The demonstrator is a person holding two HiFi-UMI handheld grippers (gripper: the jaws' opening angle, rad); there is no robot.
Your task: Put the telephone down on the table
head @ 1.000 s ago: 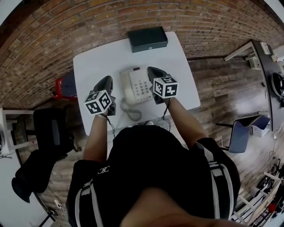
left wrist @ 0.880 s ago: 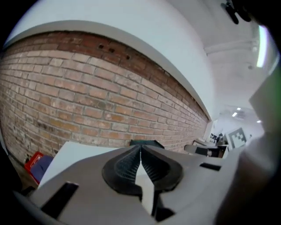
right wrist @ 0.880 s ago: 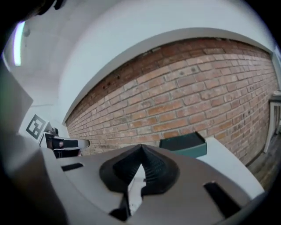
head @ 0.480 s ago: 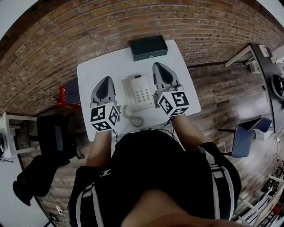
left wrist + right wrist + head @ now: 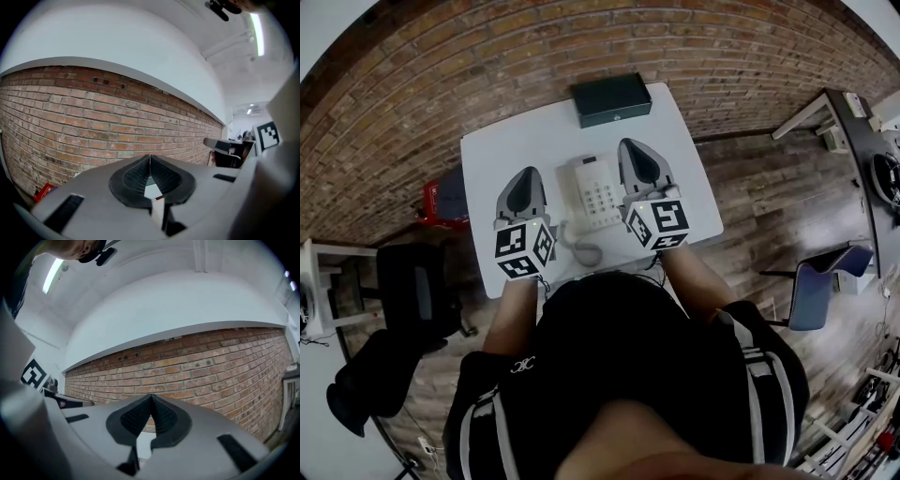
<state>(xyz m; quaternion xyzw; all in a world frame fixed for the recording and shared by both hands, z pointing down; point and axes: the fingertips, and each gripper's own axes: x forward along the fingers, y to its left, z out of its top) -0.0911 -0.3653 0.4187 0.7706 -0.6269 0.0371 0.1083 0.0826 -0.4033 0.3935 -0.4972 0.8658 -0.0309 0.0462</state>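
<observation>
You hold both tongs out in front of your body, one on each side of the telephone [image 5: 595, 192]. Your forearms reach forward from your chest over the near edge of the white table [image 5: 506, 141], about parallel to each other. The marker cubes sit close to your hands, and the jaws point away from you toward the brick wall [image 5: 93, 117].

The left gripper [image 5: 525, 173] is to the left of the telephone, with a strip of bare table between them. The right gripper [image 5: 630, 145] reaches a little farther forward, and in the head view its body lies just along the right edge of the telephone. Both tongs are held nearly level, because each gripper view looks at the wall and the ceiling.

In the left gripper view, the jaws of the left gripper [image 5: 150, 157] are pressed together and nothing is between them. The right gripper [image 5: 151, 396] is the same: jaws together, and empty.

The telephone lies flat on the table, near its middle, with the handset on its cradle. Its coiled cord [image 5: 579, 248] curls on the table toward you. A dark box [image 5: 612, 99] stands at the far edge of the table, well apart from the telephone.
</observation>
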